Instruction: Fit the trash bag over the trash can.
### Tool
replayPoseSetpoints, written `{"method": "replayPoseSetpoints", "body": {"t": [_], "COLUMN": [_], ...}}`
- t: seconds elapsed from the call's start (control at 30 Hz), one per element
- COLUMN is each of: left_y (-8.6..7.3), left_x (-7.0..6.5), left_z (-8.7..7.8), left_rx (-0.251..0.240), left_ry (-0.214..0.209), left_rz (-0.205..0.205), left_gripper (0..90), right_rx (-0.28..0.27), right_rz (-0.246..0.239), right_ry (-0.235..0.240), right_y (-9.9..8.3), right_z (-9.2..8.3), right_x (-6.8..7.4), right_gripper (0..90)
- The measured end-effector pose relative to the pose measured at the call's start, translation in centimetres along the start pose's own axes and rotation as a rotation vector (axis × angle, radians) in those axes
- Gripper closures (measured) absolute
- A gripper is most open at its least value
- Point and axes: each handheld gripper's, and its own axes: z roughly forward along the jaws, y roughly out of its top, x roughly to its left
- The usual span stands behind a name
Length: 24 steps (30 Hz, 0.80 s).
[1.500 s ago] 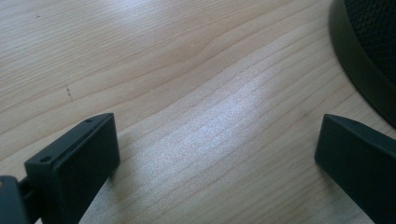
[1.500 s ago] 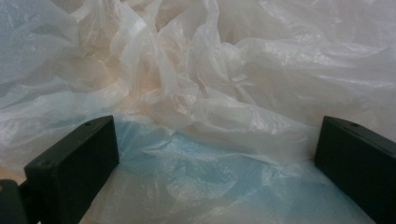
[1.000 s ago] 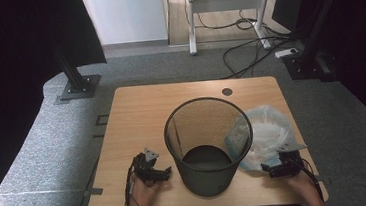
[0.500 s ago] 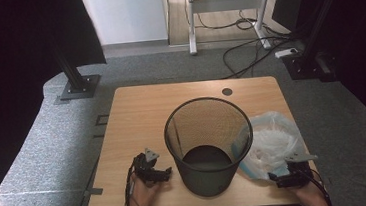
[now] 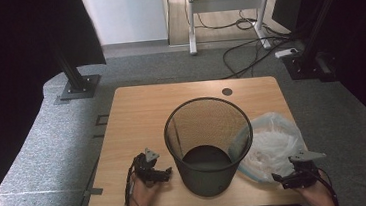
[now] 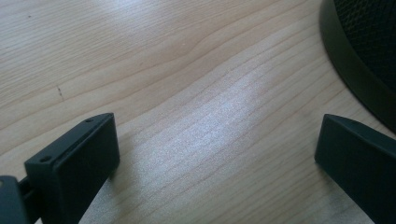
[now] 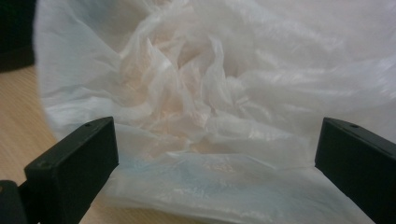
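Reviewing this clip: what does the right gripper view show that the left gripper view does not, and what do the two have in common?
The right gripper view alone: a crumpled, translucent white plastic bag lying just ahead of the open jaws of the right gripper, its near edge between them, not yet pinched.

The left gripper view alone: bare wood between the open jaws of the left gripper, and the solid lower rim of the black mesh bin at the upper right.

Both: two black jaws set wide apart, holding nothing, over the light wooden table.
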Motion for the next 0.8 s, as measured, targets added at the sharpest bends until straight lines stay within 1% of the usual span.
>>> {"method": "replayPoseSetpoints", "body": {"t": [0.1, 0.2, 0.27, 0.37, 0.47, 0.53, 0.6, 0.7, 0.8], "left_y": [0.0, 0.0, 0.0, 0.0, 0.0, 0.0, 0.0, 0.0, 0.0], "left_x": [0.0, 0.0, 0.0, 0.0, 0.0, 0.0, 0.0, 0.0, 0.0], "left_z": [0.0, 0.0, 0.0, 0.0, 0.0, 0.0, 0.0, 0.0, 0.0], "left_rx": [0.000, 0.000, 0.000, 0.000, 0.000, 0.000, 0.000, 0.000, 0.000], "left_ry": [0.000, 0.000, -0.001, -0.001, -0.001, -0.001, -0.001, -0.002, -0.002], "left_rz": [0.000, 0.000, 0.000, 0.000, 0.000, 0.000, 0.000, 0.001, 0.001], "left_gripper": [0.0, 0.0, 0.0, 0.0, 0.0, 0.0, 0.0, 0.0, 0.0], "right_rx": [-0.011, -0.021, -0.031, -0.038, -0.040, -0.036, -0.022, 0.020, 0.072], "right_rz": [-0.017, -0.031, -0.043, -0.042, -0.041, -0.045, -0.054, -0.074, -0.079], "right_ry": [-0.006, -0.019, -0.032, -0.026, -0.012, -0.014, -0.018, -0.044, -0.047], "right_y": [0.9, 2.2, 3.3, 4.9, 6.5, 7.5, 8.4, 9.3, 9.5], "right_z": [-0.9, -1.5, -1.6, -1.3, -0.6, 0.0, 0.9, 2.5, 4.5], "right_x": [0.0, -0.2, -0.4, -0.8, -1.5, -1.9, -2.2, -2.6, -3.2], "right_gripper": [0.0, 0.0, 0.0, 0.5, 1.3, 1.3, 1.2, 1.1, 1.1]}}
